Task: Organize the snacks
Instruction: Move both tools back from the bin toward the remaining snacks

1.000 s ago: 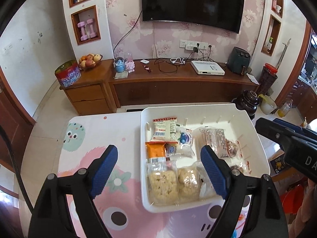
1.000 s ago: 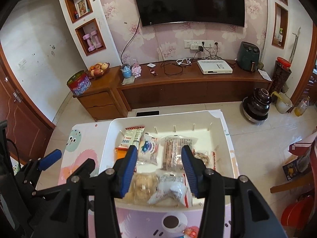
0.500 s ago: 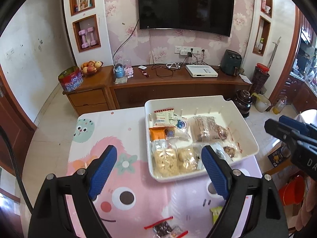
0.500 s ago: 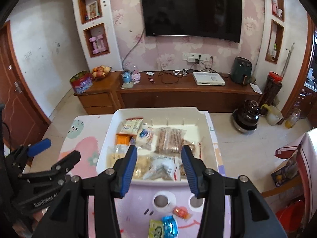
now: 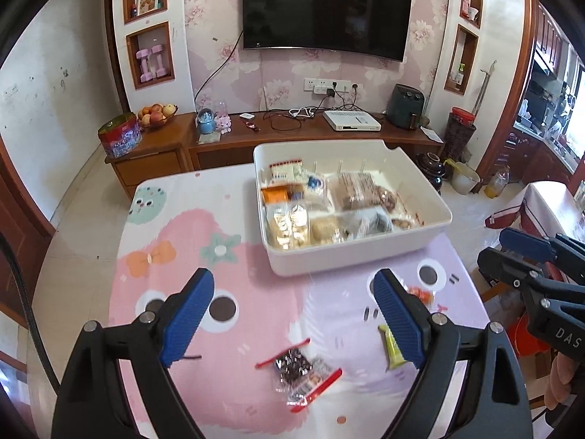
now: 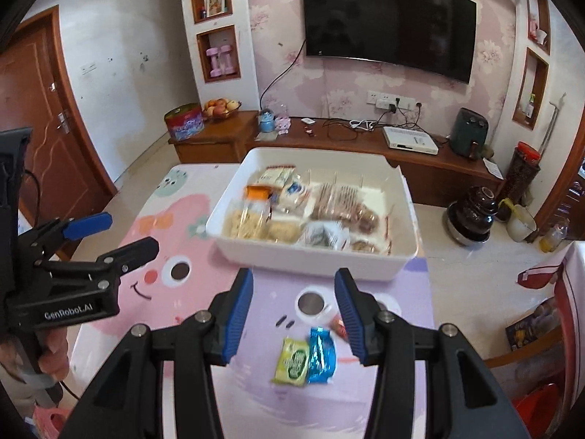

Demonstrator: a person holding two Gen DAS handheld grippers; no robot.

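"GenRobot.AI" stands on the left tongs (image 6: 87,236); "DAS" shows on the right tongs (image 5: 512,256).

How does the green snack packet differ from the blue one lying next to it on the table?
The green snack packet is yellow-green, broader and squarish; the blue snack packet is shiny blue, narrower and longer. The green one lies on the left, the blue one on the right, their long edges touching. Both lie flat on the cartoon table cover, outside the white bin, between the open fingers of the right claw and untouched.
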